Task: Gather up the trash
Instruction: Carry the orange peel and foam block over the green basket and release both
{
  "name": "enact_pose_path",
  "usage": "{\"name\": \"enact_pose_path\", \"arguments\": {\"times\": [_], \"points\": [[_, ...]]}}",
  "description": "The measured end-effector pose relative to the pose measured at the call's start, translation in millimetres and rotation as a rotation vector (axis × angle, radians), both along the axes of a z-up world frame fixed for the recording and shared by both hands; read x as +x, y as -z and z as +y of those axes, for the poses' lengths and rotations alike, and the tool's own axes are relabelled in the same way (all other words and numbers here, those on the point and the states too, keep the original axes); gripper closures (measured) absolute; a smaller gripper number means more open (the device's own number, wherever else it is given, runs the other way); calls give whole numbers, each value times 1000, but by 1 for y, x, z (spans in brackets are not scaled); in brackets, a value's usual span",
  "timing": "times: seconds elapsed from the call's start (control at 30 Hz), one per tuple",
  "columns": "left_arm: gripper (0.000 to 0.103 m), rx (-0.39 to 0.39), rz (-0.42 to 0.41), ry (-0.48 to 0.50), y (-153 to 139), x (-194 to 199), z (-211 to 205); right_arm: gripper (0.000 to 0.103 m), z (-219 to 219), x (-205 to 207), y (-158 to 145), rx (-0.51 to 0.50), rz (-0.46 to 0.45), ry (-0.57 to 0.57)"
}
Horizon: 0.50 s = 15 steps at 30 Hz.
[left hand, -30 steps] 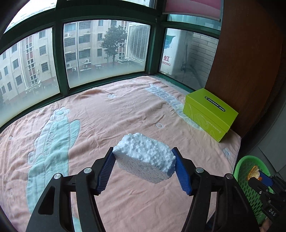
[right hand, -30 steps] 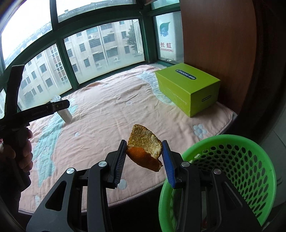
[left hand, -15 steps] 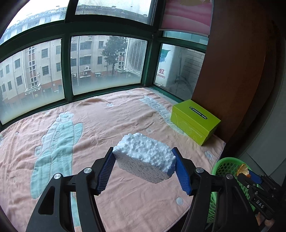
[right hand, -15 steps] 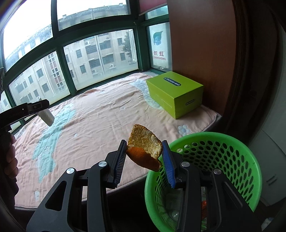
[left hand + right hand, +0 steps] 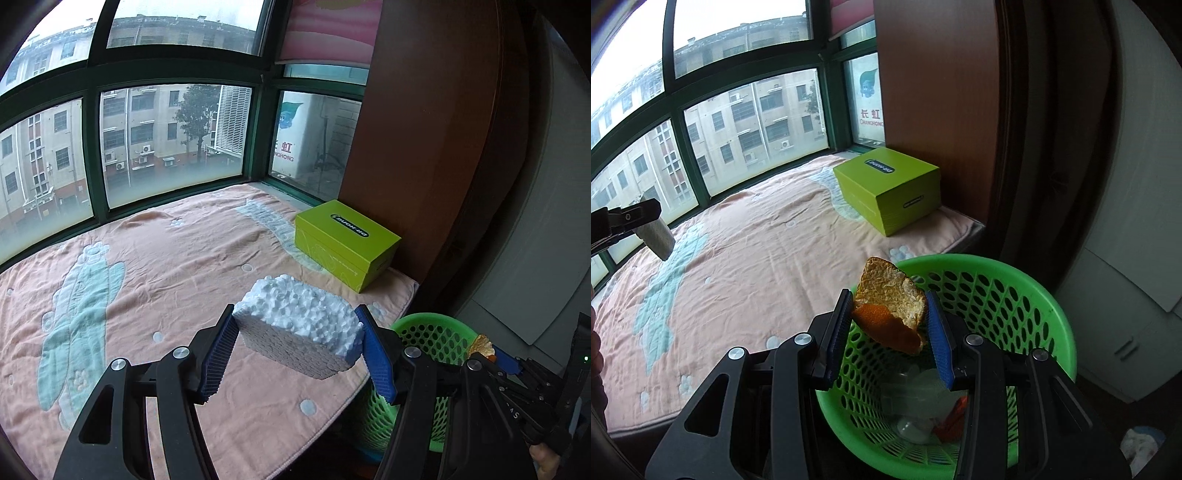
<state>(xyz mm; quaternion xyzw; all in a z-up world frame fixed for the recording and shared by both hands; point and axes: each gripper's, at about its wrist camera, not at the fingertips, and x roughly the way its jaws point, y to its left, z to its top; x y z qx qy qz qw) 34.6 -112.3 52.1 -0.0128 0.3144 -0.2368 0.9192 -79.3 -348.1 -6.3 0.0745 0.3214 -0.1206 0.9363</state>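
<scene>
My left gripper (image 5: pixel 297 338) is shut on a white foam block (image 5: pixel 301 325) and holds it above the pink blanket (image 5: pixel 166 266), near its right edge. My right gripper (image 5: pixel 888 326) is shut on a piece of orange peel (image 5: pixel 890 306) and holds it over the open green mesh basket (image 5: pixel 1015 295). The basket has plastic and orange trash (image 5: pixel 923 406) at its bottom. The basket (image 5: pixel 432 332) and the right gripper with the peel (image 5: pixel 480 345) also show at the lower right of the left wrist view. The left gripper with the foam (image 5: pixel 657 236) shows at the left edge of the right wrist view.
A lime-green shoe box (image 5: pixel 345 242) sits on the blanket's far right corner against a brown wooden panel (image 5: pixel 424 129). Green-framed windows (image 5: pixel 166 140) close the back. A white cabinet (image 5: pixel 1126 295) stands right of the basket, with a crumpled cloth (image 5: pixel 1141 443) on the floor.
Both grippers have moved right, away from the window. The right gripper with the peel has come over the basket's opening. The left gripper with the foam has neared the blanket's edge.
</scene>
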Motion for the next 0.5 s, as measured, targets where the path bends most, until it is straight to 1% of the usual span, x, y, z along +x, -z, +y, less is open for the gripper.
{"name": "enact_pose_path", "arguments": {"times": [0.17,0.33,0.4,0.43,0.5], "points": [[41,4,3,62,1,-9,-24,61,-21,-8,8,4,19,55],[41,16,7,119,2,-16,-49,60,-38,-9,20,27,41,83],[41,23,10,136,3,-18,-58,55,-42,-11,22,38,39,90],[41,24,13,145,4,-18,-62,47,-43,-13,22,36,35,97],[41,29,18,160,6,-18,-71,45,-44,-17,21,32,27,106]]}}
